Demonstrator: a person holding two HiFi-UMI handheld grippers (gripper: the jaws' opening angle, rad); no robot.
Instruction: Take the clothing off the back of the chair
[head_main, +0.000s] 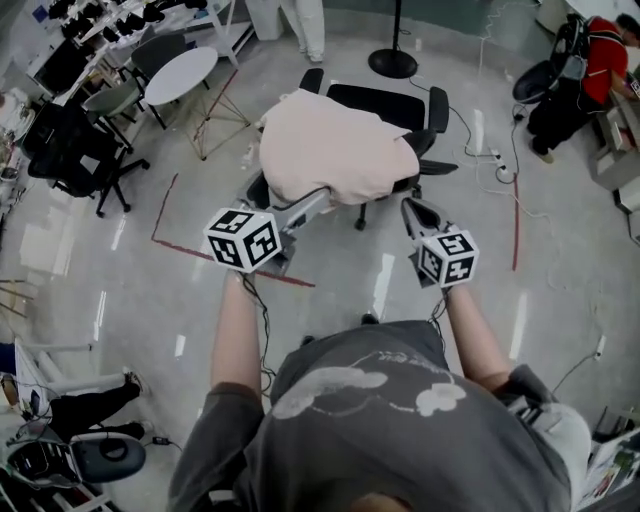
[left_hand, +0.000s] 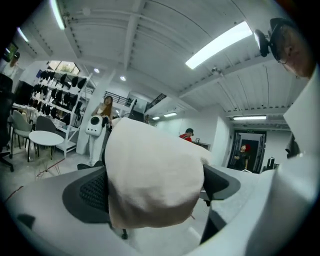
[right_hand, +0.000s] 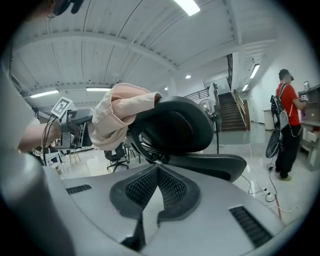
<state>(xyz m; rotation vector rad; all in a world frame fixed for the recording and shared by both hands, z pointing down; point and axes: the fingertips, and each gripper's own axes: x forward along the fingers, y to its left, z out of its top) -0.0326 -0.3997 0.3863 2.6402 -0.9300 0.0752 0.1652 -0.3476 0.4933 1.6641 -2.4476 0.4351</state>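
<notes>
A pale pink garment (head_main: 335, 150) is draped over the back of a black office chair (head_main: 385, 100) in the head view. My left gripper (head_main: 322, 198) reaches the garment's near lower edge. In the left gripper view its jaws stand wide open, and the garment (left_hand: 152, 175) hangs ahead between the dark pads (left_hand: 90, 192) without being pressed. My right gripper (head_main: 410, 205) is just right of the garment, near the chair's side. Its pads (right_hand: 172, 187) meet with nothing between them. In that view the chair back (right_hand: 175, 125) is ahead, with the garment (right_hand: 117, 117) bunched on its left.
A round white table (head_main: 182, 73) and black office chairs (head_main: 75, 150) stand at the far left. A stand's round base (head_main: 393, 63) sits behind the chair. Cables (head_main: 500, 165) and red tape lines (head_main: 230, 262) mark the floor. A person in red (head_main: 600, 60) is at the far right.
</notes>
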